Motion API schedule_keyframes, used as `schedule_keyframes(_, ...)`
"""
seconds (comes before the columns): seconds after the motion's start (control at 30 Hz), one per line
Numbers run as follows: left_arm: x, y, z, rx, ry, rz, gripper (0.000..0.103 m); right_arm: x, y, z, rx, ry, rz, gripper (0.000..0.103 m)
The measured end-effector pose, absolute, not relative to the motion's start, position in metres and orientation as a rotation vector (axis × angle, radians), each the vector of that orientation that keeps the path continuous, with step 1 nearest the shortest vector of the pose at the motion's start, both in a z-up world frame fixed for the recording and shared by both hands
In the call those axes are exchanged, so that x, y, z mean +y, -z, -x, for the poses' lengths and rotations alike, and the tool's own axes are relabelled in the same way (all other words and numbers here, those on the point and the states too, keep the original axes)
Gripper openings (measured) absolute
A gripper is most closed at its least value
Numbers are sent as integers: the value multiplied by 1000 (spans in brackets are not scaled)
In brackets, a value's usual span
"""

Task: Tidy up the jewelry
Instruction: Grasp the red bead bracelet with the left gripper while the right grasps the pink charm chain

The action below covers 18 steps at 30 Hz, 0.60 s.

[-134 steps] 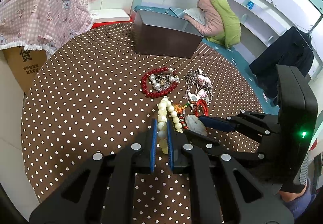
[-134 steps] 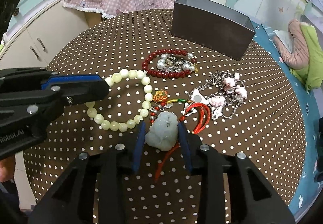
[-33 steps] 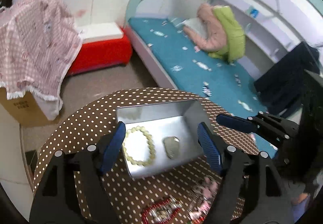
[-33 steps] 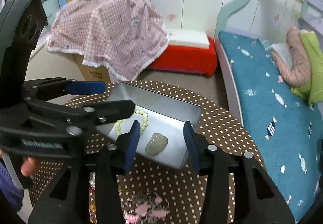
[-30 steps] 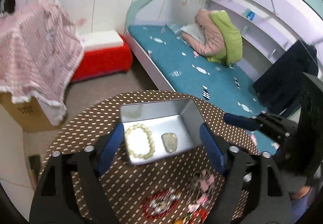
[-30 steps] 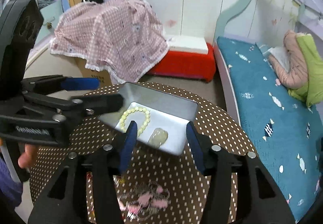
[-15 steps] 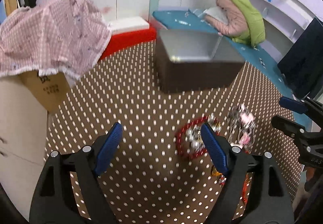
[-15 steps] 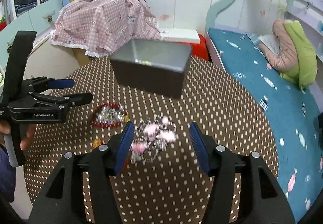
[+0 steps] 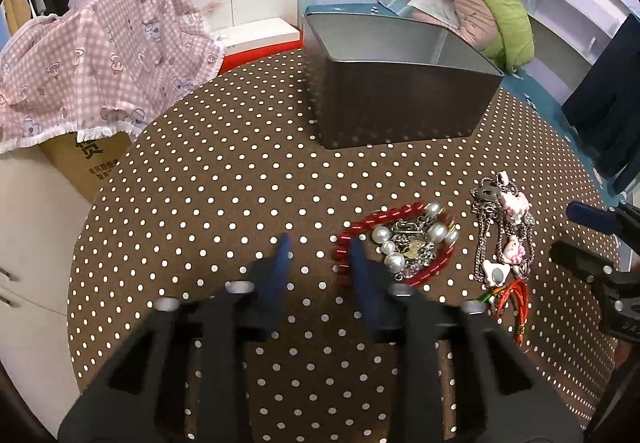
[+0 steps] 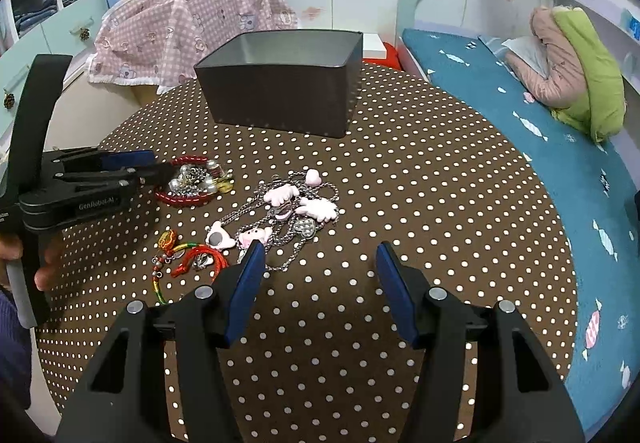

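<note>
Brown polka-dot tablecloth [image 10: 400,171] under everything; we're hovering both tools low over it. Our left gripper [image 9: 320,263] has its jaws apart, nothing between them, blue pads blurred; its right pad sits at the near-left edge of the red bead bracelet [image 9: 400,239], can't tell if it touches. That bracelet rings a clump of pearl beads and silver chain [image 9: 412,243]. Our right gripper [image 10: 320,275] has jaws wide apart and empty, over bare cloth just beside the silver chain necklace with pink charms [image 10: 292,211]. Left pad [image 10: 248,279] is near the chain's closest loop. Red cord with a green-yellow braid [image 10: 188,259] lies left of the necklace, near the table edge. Dark metal tin [image 10: 280,99] stands upright at the far side of the table, well apart from the jewelry; its contents aren't visible from either camera.
</note>
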<state>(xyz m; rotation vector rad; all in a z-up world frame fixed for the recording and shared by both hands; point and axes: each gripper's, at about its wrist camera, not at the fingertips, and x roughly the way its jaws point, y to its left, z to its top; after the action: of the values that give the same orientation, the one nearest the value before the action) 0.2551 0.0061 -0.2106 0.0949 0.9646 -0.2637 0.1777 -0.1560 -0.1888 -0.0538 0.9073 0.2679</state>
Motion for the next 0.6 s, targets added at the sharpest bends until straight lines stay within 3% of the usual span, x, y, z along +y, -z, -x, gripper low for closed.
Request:
schedule_keyframes(0.07, 7, 210, -255, 962, 276, -90, 9, -154, 189, -179, 903, -272, 52, 55)
schedule_keyframes(0.4, 25, 174, -241, 879, 398, 62, 8, -139, 184, -185, 866, -313, 54, 55)
schedule_keyframes(0.6, 29, 145, -227, 821, 466, 92, 8, -128, 185, -199, 852, -316, 94, 38)
